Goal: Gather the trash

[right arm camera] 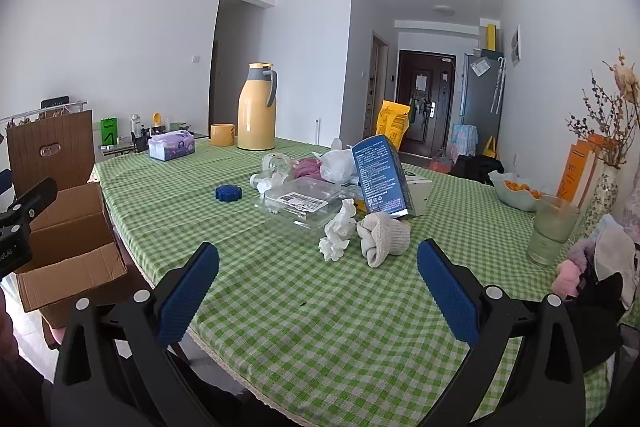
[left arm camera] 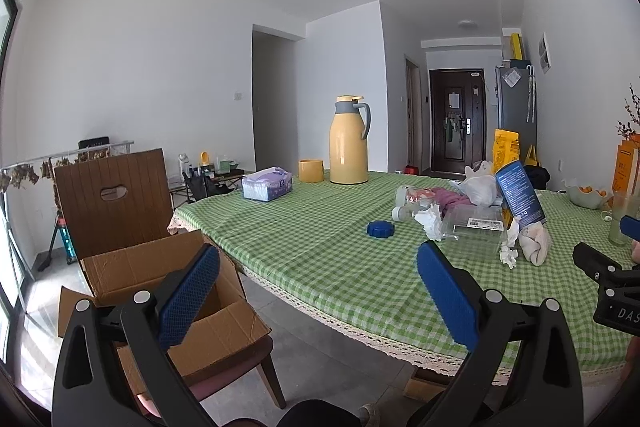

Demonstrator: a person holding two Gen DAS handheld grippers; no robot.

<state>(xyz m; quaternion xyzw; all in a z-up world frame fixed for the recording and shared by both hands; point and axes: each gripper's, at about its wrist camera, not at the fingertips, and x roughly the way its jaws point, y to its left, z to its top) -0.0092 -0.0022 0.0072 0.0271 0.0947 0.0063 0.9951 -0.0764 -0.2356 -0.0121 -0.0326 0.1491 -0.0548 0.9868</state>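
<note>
Both grippers hang empty with jaws spread wide: the left gripper (left arm camera: 318, 291) near the open cardboard box (left arm camera: 160, 283) on a chair, the right gripper (right arm camera: 318, 287) facing trash heaped mid-table on the green checked cloth (right arm camera: 280, 307). The nearest crumpled tissue (right arm camera: 338, 231) sits just beside a rolled sock (right arm camera: 384, 239); a wide grab could snag both. The blue carton (right arm camera: 382, 177) leans, long axis near upright, tilted leftward.

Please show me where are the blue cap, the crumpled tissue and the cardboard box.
blue cap (right arm camera: 228, 193), right wrist view, on its top face.
crumpled tissue (right arm camera: 338, 235), right wrist view, on its middle.
cardboard box (left arm camera: 224, 327), left wrist view, on its near wall.
</note>
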